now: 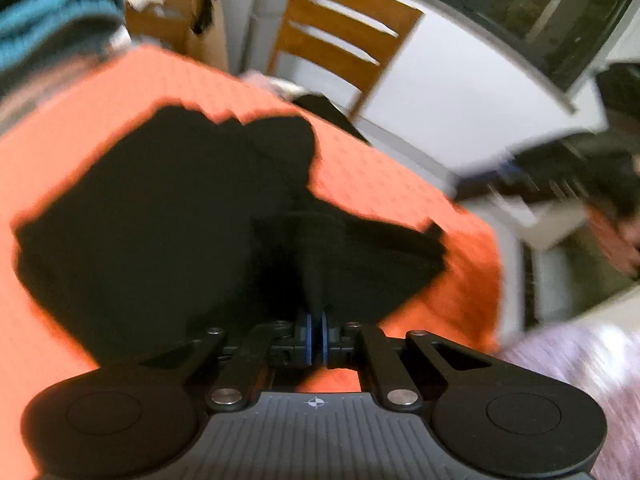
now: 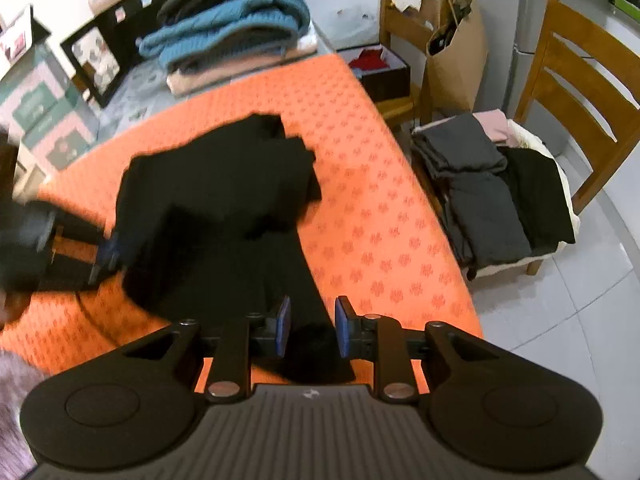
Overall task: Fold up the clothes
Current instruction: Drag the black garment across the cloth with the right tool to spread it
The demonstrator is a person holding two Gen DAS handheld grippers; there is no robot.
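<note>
Orange tablecloth [image 2: 380, 200] bare rightward, black garment [image 2: 216, 200] centred, left tool [image 1: 316, 336] pinching it, right tool [image 2: 310, 326] apart.

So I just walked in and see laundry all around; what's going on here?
A person with a handheld gripper in each hand is folding a black garment spread on the orange patterned tablecloth. The left gripper has its fingers closed on a bunch of the black fabric. The right gripper is open, with the garment's near end between its fingers. Folded clothes, among them a blue knitted sweater, sit stacked at the table's far end.
</note>
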